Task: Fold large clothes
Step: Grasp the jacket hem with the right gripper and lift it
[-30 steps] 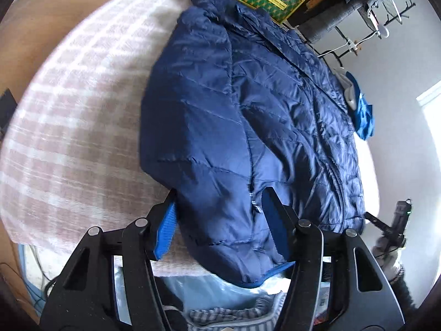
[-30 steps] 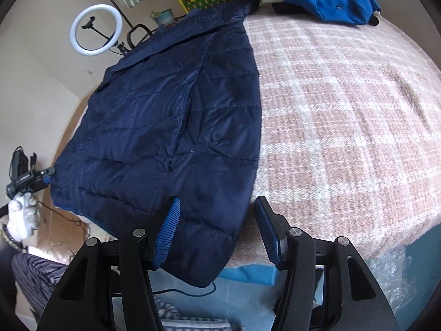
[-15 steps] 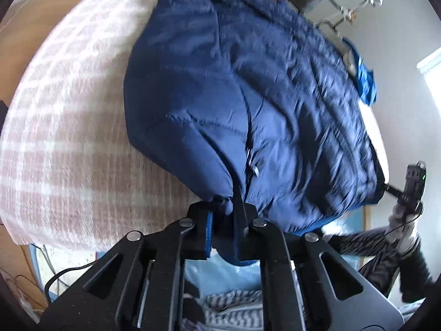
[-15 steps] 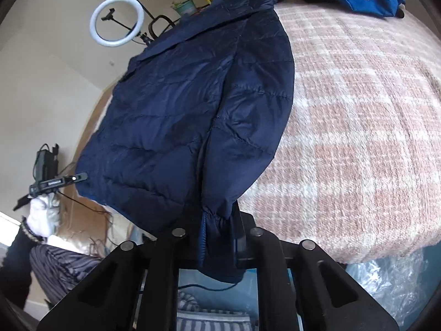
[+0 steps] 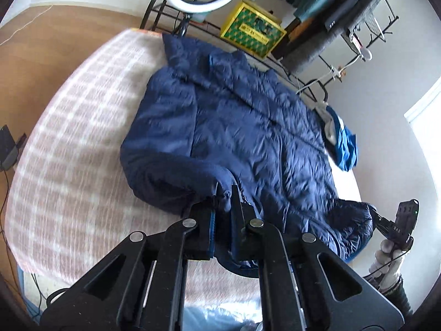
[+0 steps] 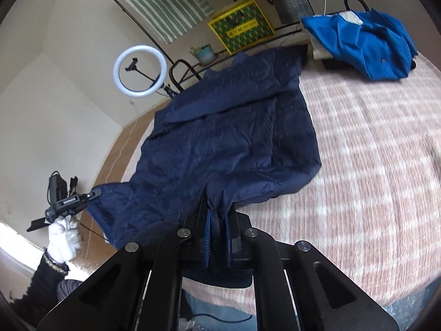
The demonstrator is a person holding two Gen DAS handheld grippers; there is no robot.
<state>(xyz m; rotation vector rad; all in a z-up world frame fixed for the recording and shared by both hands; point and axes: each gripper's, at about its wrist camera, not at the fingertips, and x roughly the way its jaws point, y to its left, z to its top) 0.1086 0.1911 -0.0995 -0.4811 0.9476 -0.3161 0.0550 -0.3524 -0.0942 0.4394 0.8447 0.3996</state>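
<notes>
I see the navy puffer jacket (image 5: 248, 127) lying spread on the bed (image 5: 69, 149) with its pink plaid cover, collar toward the far edge. My left hand-held gripper (image 5: 222, 209) is clamped on a bunched corner of the jacket's near hem, raised off the cover. My right hand-held gripper (image 6: 219, 220) pinches the opposite hem corner likewise. A blue garment (image 6: 363, 41) lies at the bed's far corner. A yellow crate (image 5: 252, 33) stands beyond; its contents cannot be made out.
</notes>
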